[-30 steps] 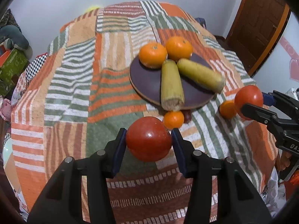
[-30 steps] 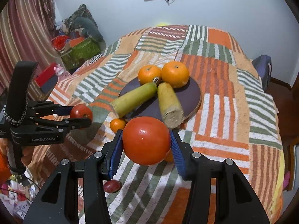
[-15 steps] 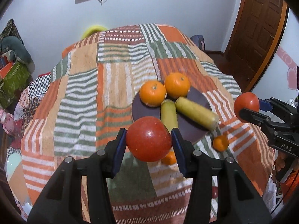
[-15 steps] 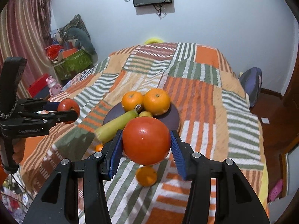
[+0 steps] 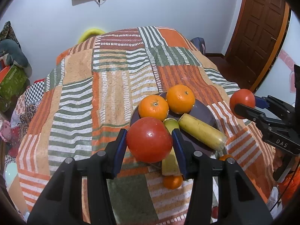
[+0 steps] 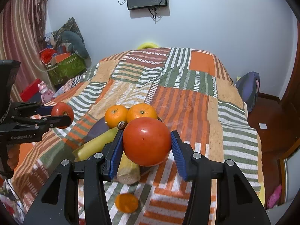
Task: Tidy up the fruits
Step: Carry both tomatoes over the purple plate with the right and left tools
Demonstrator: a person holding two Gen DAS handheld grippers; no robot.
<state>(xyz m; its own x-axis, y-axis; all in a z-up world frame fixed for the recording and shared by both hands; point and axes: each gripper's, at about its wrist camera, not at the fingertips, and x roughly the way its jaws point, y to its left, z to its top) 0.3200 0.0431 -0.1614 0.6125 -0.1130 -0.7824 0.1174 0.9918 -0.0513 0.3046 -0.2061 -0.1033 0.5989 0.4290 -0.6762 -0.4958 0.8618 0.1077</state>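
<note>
Left gripper (image 5: pixel 149 138) and right gripper (image 6: pixel 146 141) each clamp a tomato (image 5: pixel 149 139) across its middle; smooth, soft-skinned, likely bruises under squeeze.

Red tomato (image 5: pixel 149 139), striped patchwork blanket (image 5: pixel 112 86)

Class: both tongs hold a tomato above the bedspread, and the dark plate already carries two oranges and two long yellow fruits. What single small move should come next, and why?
Probably lower the left tongs and their tomato toward the bare near-left part of the plate. Both tomatoes hang in the air, and the right tongs could follow with their tomato afterwards.
</note>
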